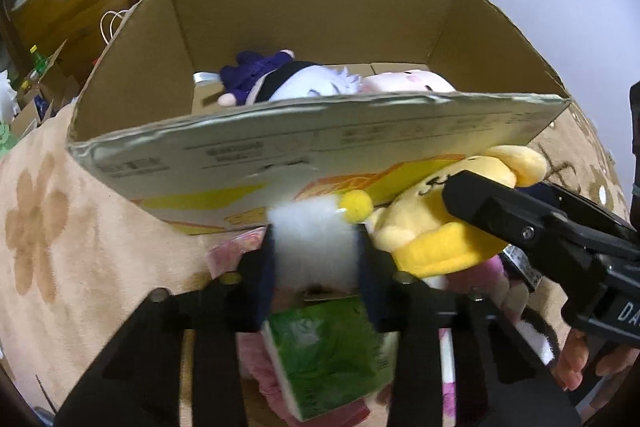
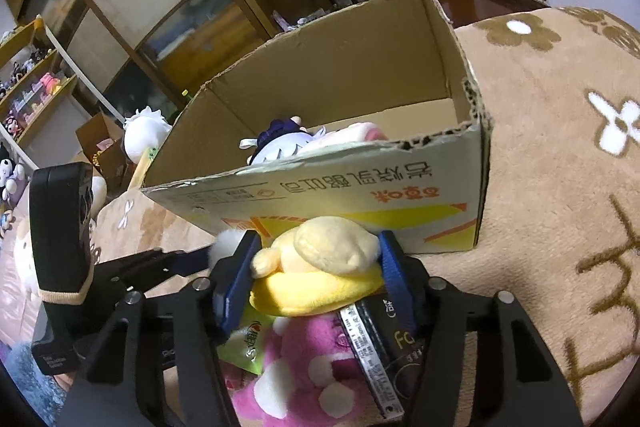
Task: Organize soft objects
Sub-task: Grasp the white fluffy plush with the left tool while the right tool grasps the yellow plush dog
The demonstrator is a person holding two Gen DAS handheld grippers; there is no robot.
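Two plush toys gripped beside box.
Left gripper clamped on white plush; right gripper fingers clamped on yellow plush, seemingly for boxing.

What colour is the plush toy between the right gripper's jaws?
Yellow, with a paler cream head: the plush toy, clearest in the right wrist view.

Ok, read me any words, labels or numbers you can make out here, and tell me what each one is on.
"DA", cut off: on the right gripper body, left wrist view.
"Fa", cut off: on the dark packet under the yellow plush.
Large Chinese characters, upside down, on the cardboard box front: not legible to me.
Small print and barcode digits on the dark packet: too small.
Print on the green packet: blurred.
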